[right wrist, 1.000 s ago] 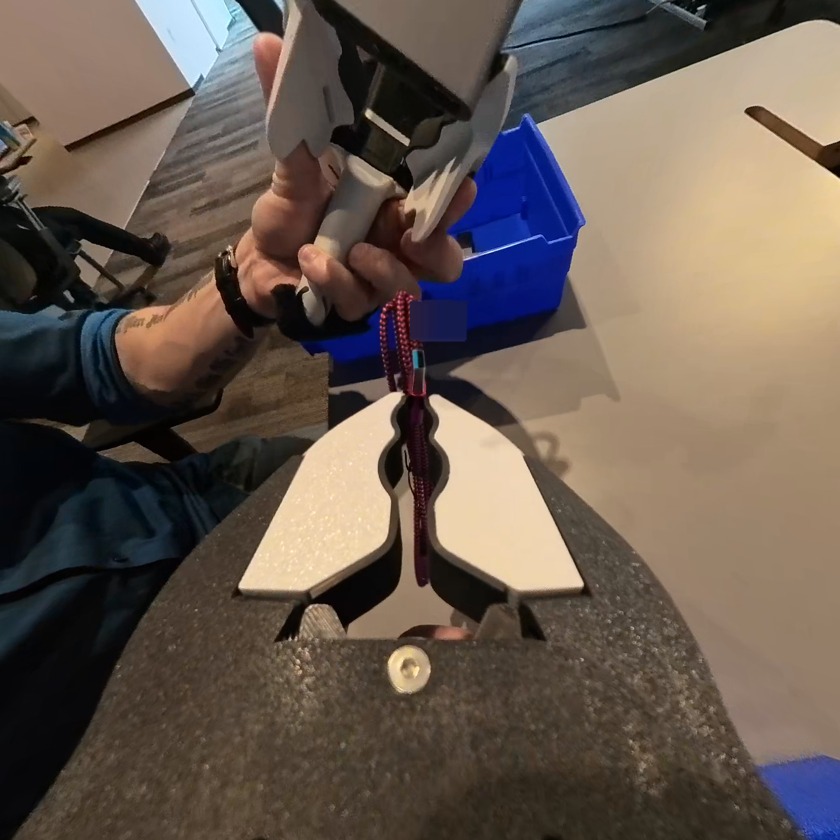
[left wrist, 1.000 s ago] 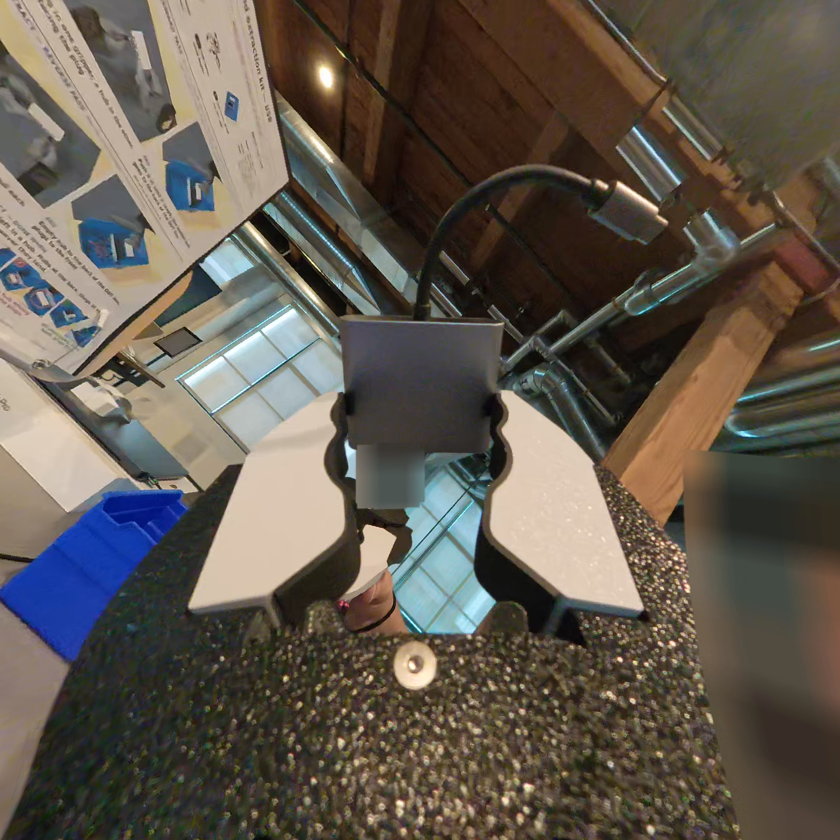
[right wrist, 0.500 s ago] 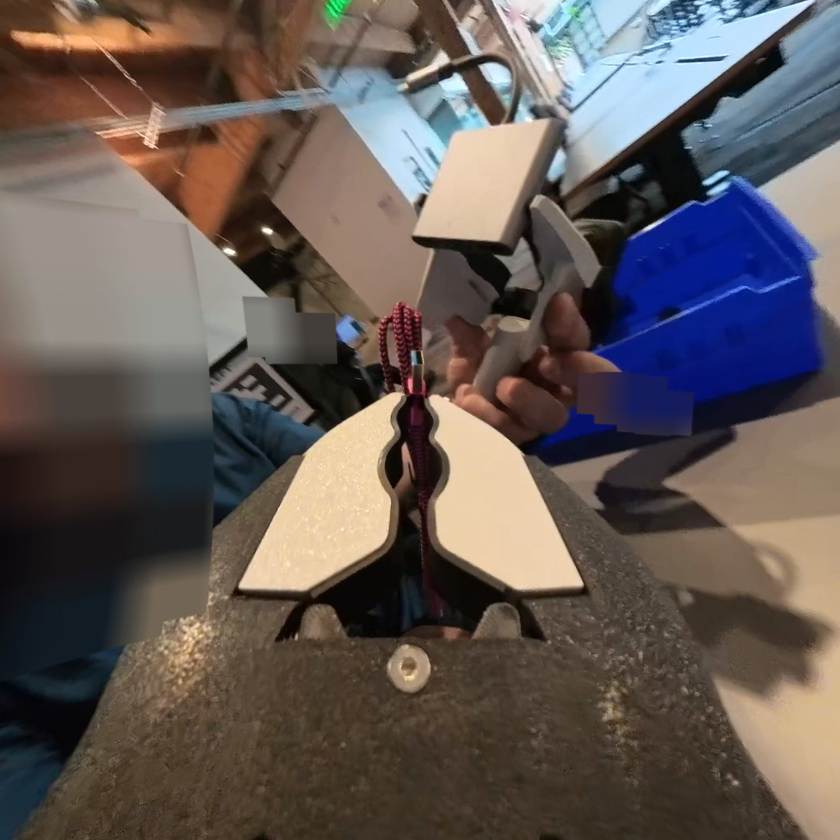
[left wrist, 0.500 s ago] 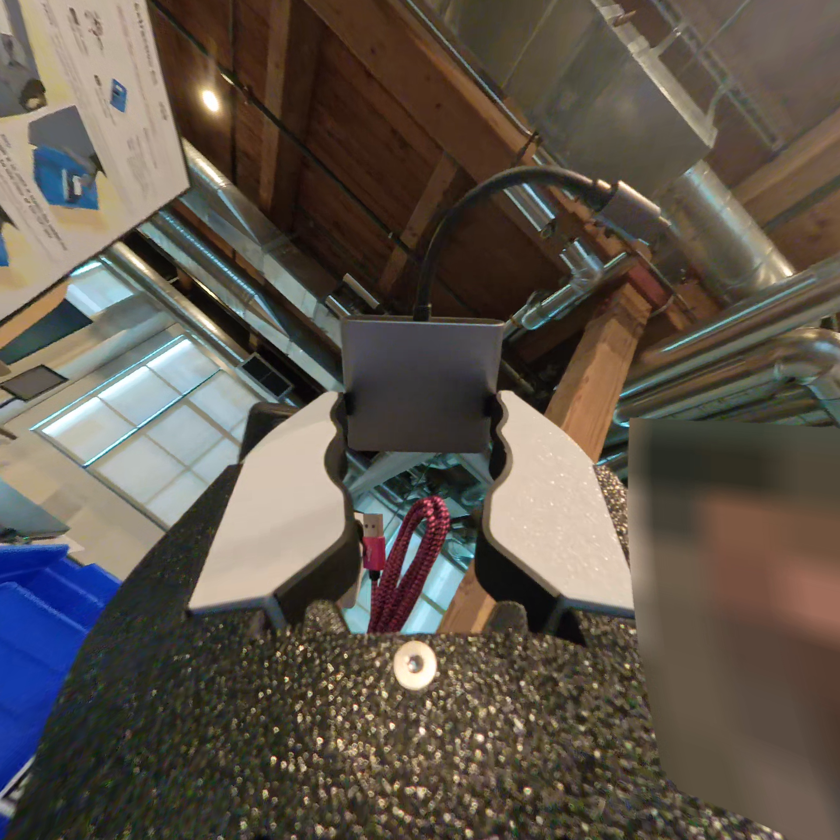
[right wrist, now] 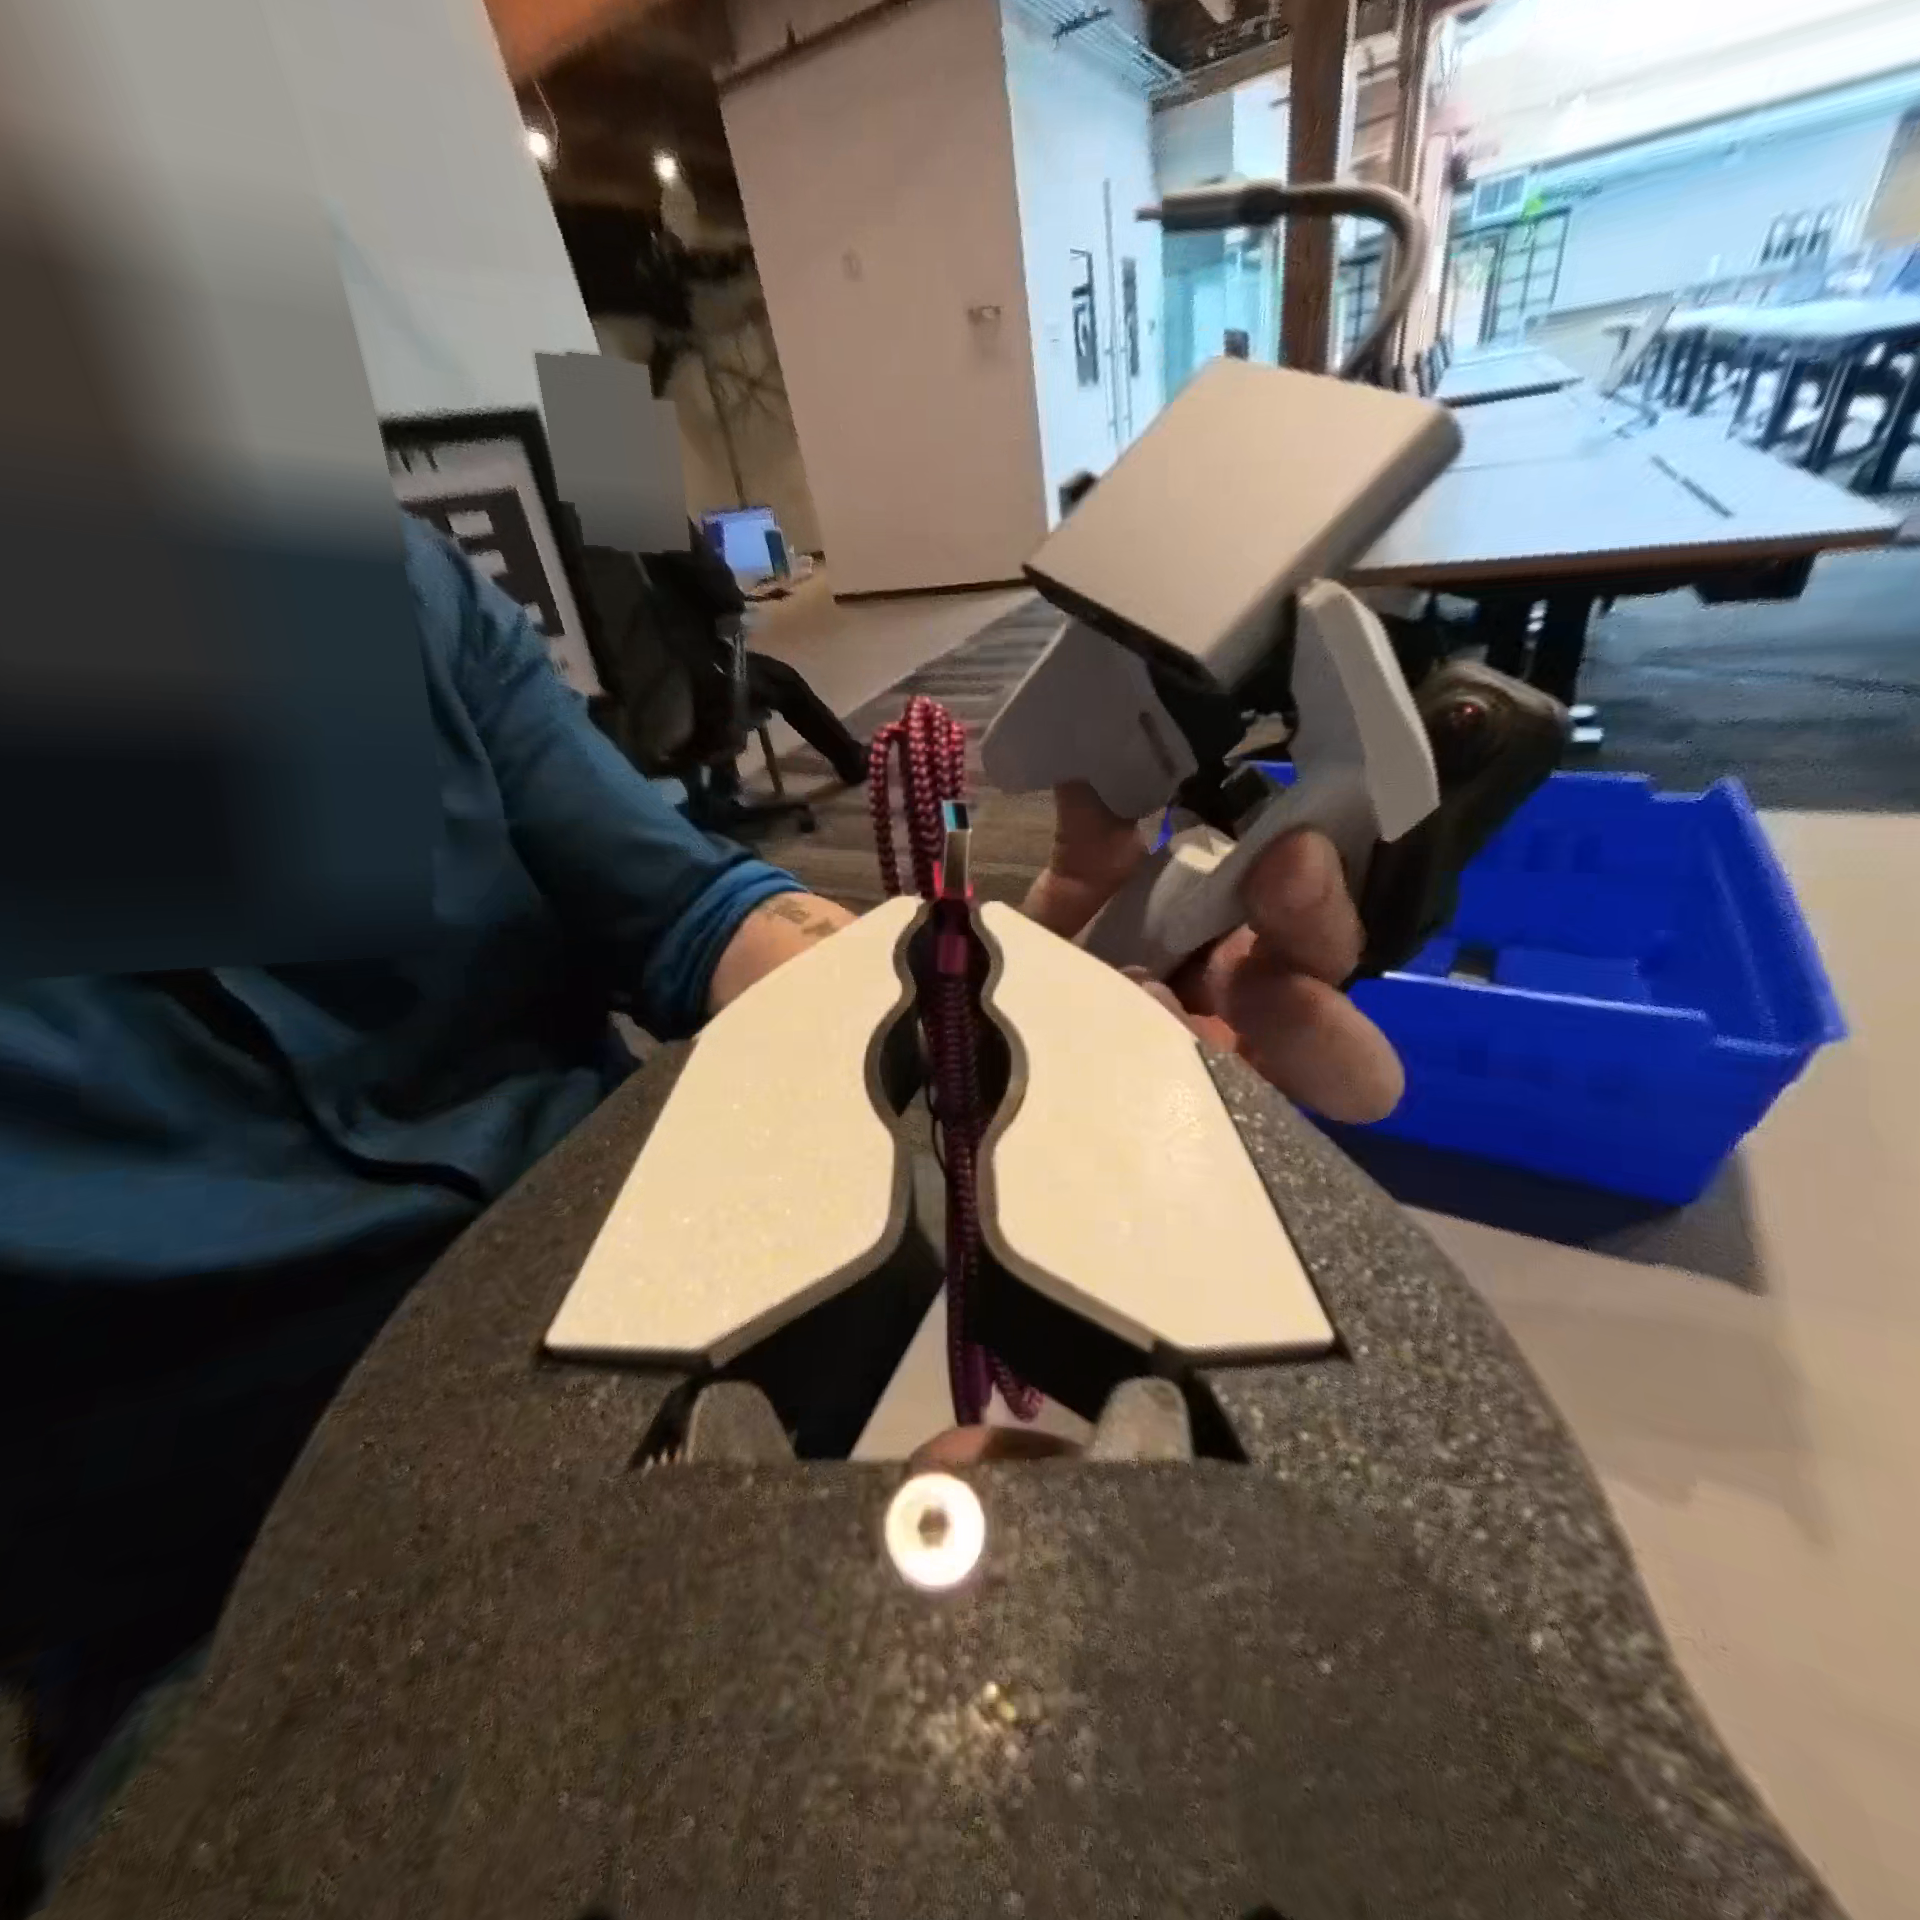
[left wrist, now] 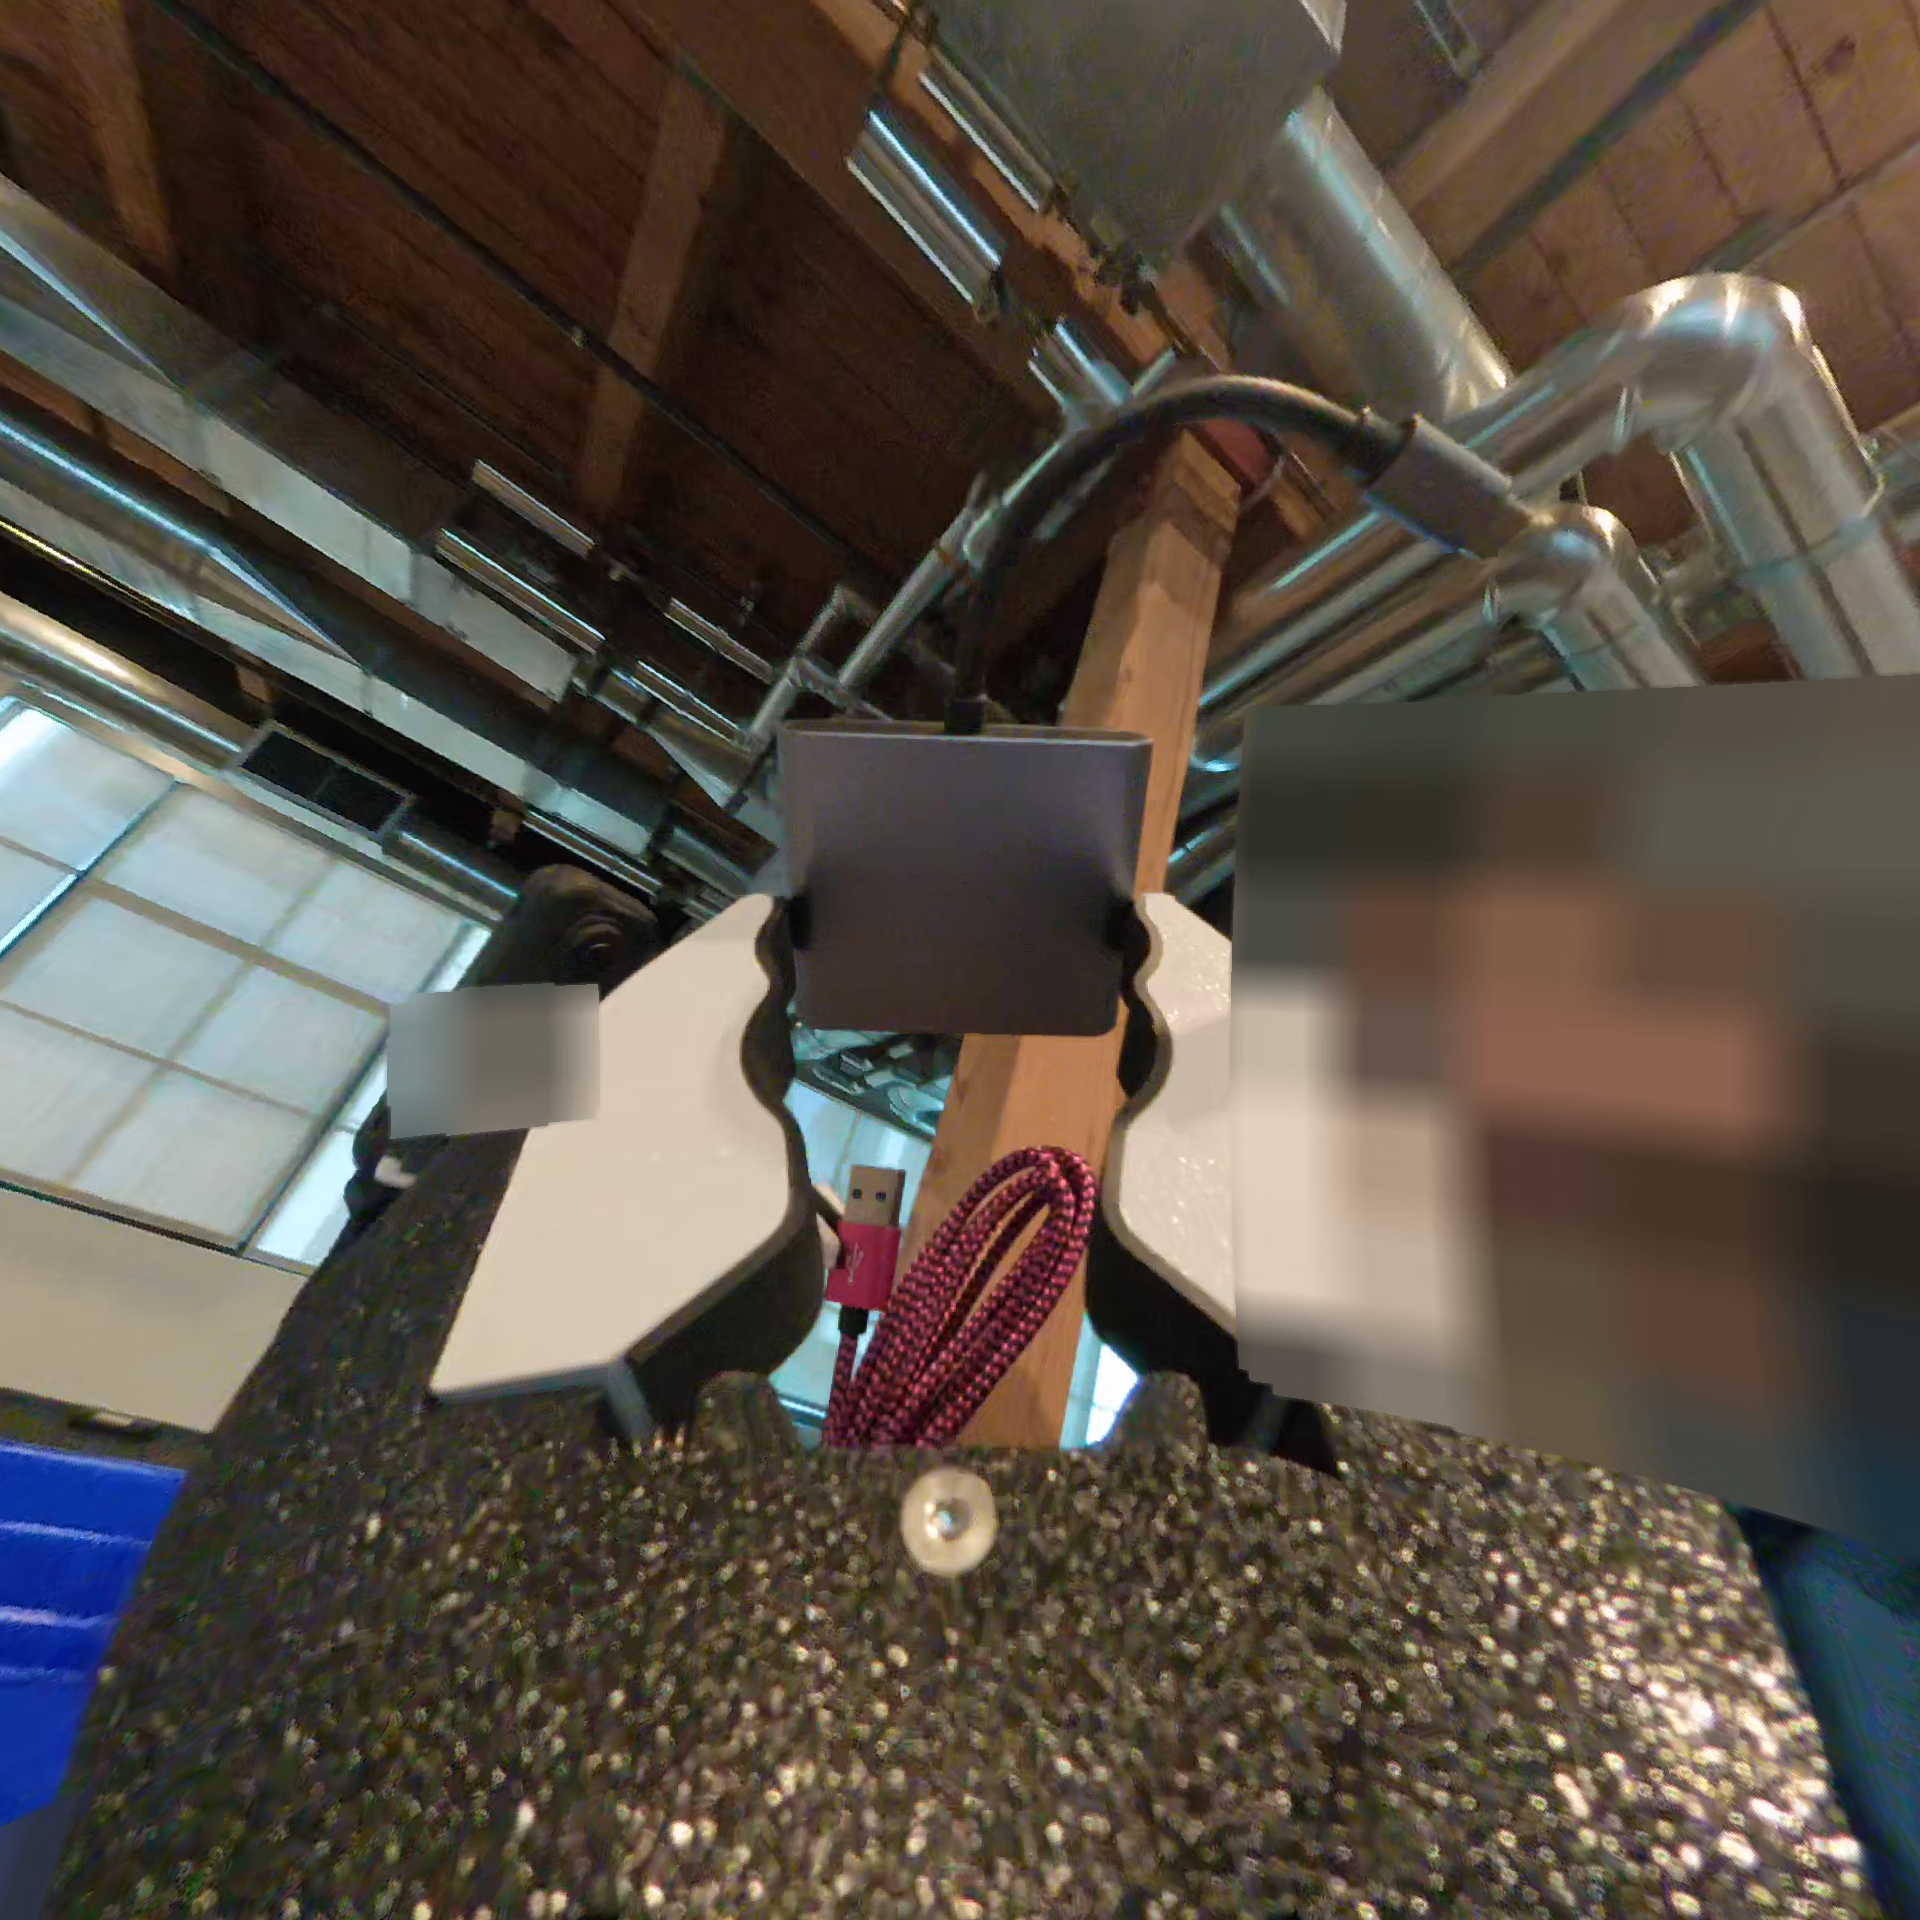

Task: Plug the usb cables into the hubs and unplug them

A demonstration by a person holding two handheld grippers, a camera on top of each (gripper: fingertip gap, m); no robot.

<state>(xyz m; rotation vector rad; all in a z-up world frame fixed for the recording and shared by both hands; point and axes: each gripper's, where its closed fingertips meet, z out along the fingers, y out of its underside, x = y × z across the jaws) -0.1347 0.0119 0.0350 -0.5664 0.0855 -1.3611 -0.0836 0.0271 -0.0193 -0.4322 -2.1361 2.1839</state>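
My left gripper point(left wrist: 961, 925) is shut on a flat grey USB hub point(left wrist: 961, 873), held up toward the ceiling. The hub's short black cable point(left wrist: 1195, 405) arcs over to a metal plug point(left wrist: 1444, 494). My right gripper point(right wrist: 951, 920) is shut on a magenta braided USB cable point(right wrist: 961, 1091); its metal plug point(right wrist: 956, 857) sticks out past the fingertips and a loop stands behind it. In the right wrist view the hub point(right wrist: 1247, 520) and left gripper point(right wrist: 1236, 665) are up and to the right of the plug, apart from it. In the left wrist view the cable's plug point(left wrist: 873, 1236) sits below the hub.
A blue plastic bin point(right wrist: 1579, 997) stands on the pale table point(right wrist: 1662, 1455) behind the left gripper, and its corner shows in the left wrist view point(left wrist: 62, 1579). A person in a blue sleeve point(right wrist: 520, 831) holds both grippers. A wooden post point(left wrist: 1122, 727) and ducts are overhead. There is about 8 centimeters between the tips of the two grippers.
The right gripper swung up from facing the table to facing the room, bringing the cable plug near the hub. The left gripper tilted further toward the ceiling, hub still gripped.
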